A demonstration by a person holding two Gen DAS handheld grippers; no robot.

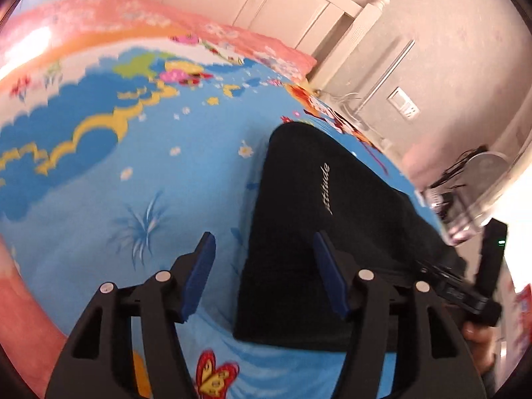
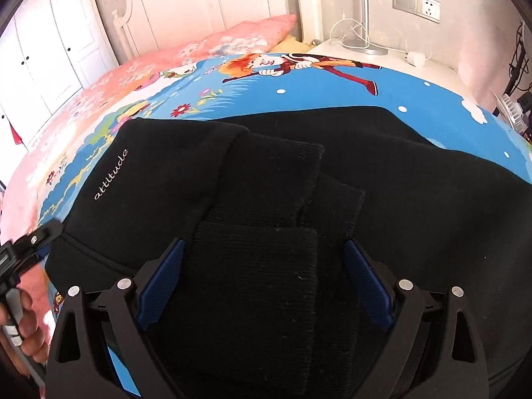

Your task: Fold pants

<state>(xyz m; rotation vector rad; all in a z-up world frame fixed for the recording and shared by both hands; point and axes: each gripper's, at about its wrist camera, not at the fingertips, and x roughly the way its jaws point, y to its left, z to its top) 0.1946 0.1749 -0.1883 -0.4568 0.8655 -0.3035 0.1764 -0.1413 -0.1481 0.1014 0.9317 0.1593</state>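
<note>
Black pants (image 2: 266, 173) with the white word "attitude" lie folded on the blue cartoon bedsheet (image 2: 415, 99). Their ribbed cuffs are stacked on top near me. My right gripper (image 2: 262, 249) is open and hovers just above the cuffs, holding nothing. In the left wrist view the pants (image 1: 319, 219) lie to the right. My left gripper (image 1: 262, 239) is open and empty, straddling the pants' left edge above the sheet (image 1: 166, 166). The right gripper's body (image 1: 465, 292) shows at the right edge there. The left gripper's tip (image 2: 30, 242) shows at the left edge of the right wrist view.
A pink floral blanket (image 2: 206, 43) lies toward the white headboard (image 2: 199, 0). A nightstand (image 2: 382, 53) with a lamp base and charger cable stands at the bed's far right. A fan and wires (image 1: 472, 179) are beside the bed. White wardrobe doors (image 2: 43, 50) stand at the left.
</note>
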